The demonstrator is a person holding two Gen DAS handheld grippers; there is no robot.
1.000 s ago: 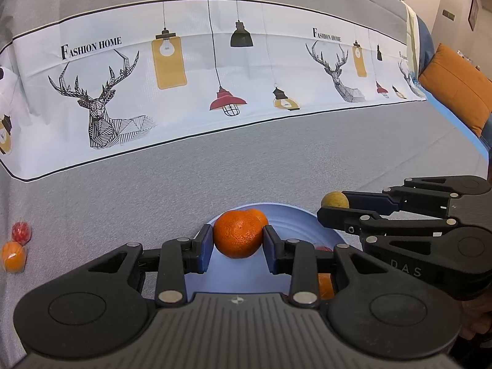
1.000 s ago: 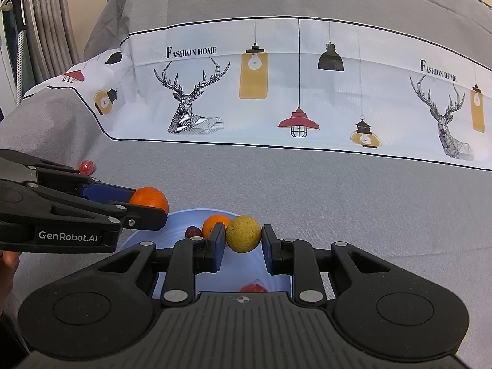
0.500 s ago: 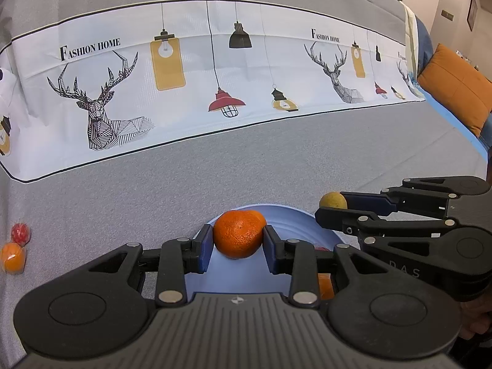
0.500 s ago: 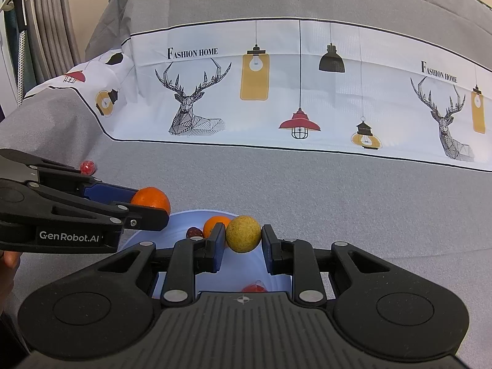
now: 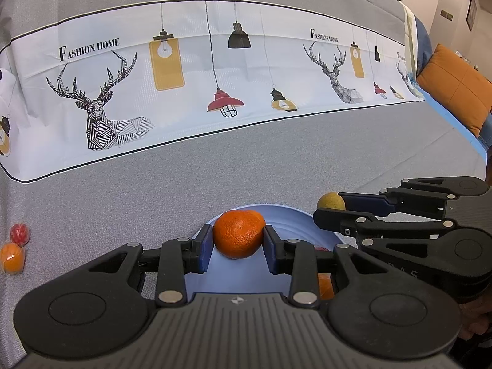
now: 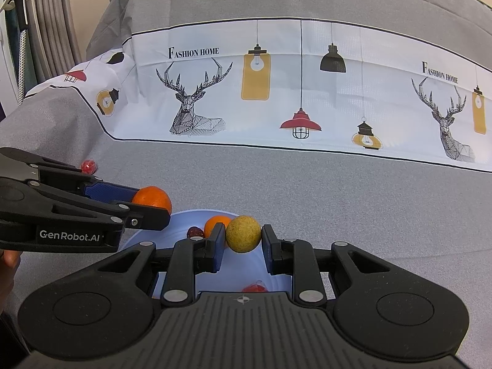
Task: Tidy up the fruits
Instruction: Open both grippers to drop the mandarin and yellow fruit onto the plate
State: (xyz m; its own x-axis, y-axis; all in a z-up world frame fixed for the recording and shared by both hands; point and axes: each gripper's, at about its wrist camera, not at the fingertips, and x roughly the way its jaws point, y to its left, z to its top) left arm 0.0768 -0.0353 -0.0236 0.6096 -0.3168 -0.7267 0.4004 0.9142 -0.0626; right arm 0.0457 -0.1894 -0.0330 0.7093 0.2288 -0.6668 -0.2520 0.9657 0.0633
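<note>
My left gripper (image 5: 237, 244) is shut on an orange tangerine (image 5: 238, 234) and holds it above a light blue plate (image 5: 292, 221). My right gripper (image 6: 243, 241) is shut on a yellow-brown round fruit (image 6: 243, 233) above the same plate (image 6: 181, 224). The plate holds an orange (image 6: 213, 224), a dark red fruit (image 6: 195, 232) and a red fruit (image 6: 255, 287). In the left wrist view the right gripper (image 5: 330, 207) comes in from the right with the yellow fruit (image 5: 330, 201). In the right wrist view the left gripper (image 6: 147, 207) comes in from the left with the tangerine (image 6: 152, 198).
A red fruit (image 5: 20, 233) and an orange fruit (image 5: 12, 257) lie on the grey cloth at the far left; the red one also shows in the right wrist view (image 6: 88, 166). An orange cushion (image 5: 455, 87) lies at the far right. A white printed cloth band (image 5: 215, 92) runs across the back.
Both grippers stay almost still over the plate, each holding its fruit. The right gripper has edged slightly up in the left wrist view.
</note>
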